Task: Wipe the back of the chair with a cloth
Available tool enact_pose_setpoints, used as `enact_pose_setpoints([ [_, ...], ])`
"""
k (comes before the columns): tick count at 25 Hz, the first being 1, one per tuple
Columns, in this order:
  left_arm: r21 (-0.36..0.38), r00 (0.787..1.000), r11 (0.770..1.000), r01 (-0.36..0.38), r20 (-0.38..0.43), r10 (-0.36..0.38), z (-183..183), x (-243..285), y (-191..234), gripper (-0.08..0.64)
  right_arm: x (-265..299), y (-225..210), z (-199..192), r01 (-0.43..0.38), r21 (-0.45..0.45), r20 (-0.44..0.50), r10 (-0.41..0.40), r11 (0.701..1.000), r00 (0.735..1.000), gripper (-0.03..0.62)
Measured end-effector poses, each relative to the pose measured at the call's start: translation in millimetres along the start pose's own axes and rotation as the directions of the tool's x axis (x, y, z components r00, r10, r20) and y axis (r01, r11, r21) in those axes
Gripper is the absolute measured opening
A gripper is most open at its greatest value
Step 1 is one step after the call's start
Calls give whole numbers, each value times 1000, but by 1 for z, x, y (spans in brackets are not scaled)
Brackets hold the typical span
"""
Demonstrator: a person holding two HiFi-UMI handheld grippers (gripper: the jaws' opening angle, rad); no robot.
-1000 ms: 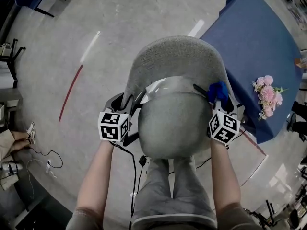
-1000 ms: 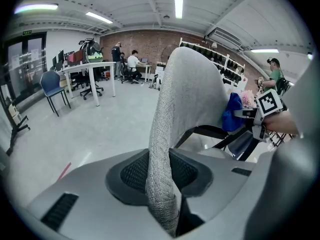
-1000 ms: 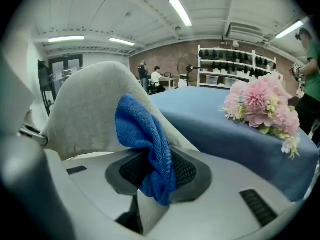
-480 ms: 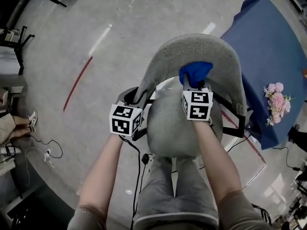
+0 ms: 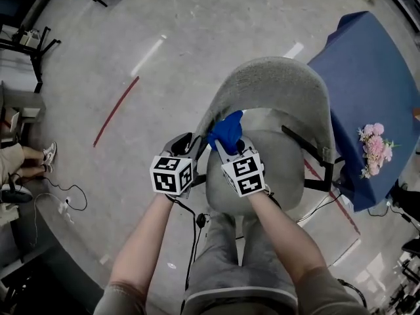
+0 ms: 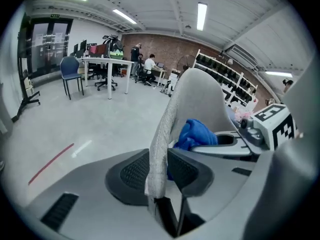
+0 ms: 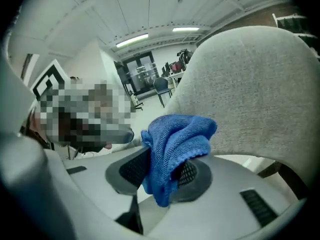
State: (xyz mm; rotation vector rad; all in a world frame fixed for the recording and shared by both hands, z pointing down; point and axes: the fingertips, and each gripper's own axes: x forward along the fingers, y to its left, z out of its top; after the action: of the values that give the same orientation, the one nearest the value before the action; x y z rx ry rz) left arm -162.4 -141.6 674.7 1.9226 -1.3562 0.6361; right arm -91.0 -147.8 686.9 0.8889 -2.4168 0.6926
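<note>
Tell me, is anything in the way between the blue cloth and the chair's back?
Nothing visible is. The blue cloth, clamped in the right gripper, sits right by the chair's grey backrest. The left gripper pinches the backrest's edge beside it, not between them.

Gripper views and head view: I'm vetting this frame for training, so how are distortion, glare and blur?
Left gripper view: strong fisheye, dark corners, ceiling lights blown out, chair back sharp. Right gripper view: same fisheye, cloth crisp, room behind softer. Head view: floor bends toward the edges, flat light, little blur.
</note>
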Motion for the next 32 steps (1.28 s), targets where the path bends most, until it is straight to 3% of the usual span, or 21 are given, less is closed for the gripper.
enact_pose_setpoints([
  [5, -46, 1000, 999, 24, -7, -24, 2, -37, -21, 92, -71, 5, 28, 18, 5, 54, -18, 1000, 998, 123],
  [10, -27, 998, 998, 49, 48, -48, 43, -83, -45, 75, -147, 2, 64, 91, 45, 117, -96, 995, 989, 124],
  [17, 64, 988, 997, 45, 146, -54, 107, -131, -72, 54, -232, -14, 116, 170, 97, 219, -188, 981, 957, 124],
  [21, 112, 980, 993, 42, 186, -63, 135, -162, -89, 41, -280, -17, 155, 211, 77, 279, -224, 974, 934, 126],
  [25, 138, 963, 990, 40, 259, -75, 165, -187, -105, 40, -321, -16, 193, 229, 53, 353, -233, 972, 906, 126],
  [32, 156, 912, 987, 25, 402, -87, 228, -239, -132, 37, -379, -12, 259, 227, 57, 483, -226, 972, 846, 126],
])
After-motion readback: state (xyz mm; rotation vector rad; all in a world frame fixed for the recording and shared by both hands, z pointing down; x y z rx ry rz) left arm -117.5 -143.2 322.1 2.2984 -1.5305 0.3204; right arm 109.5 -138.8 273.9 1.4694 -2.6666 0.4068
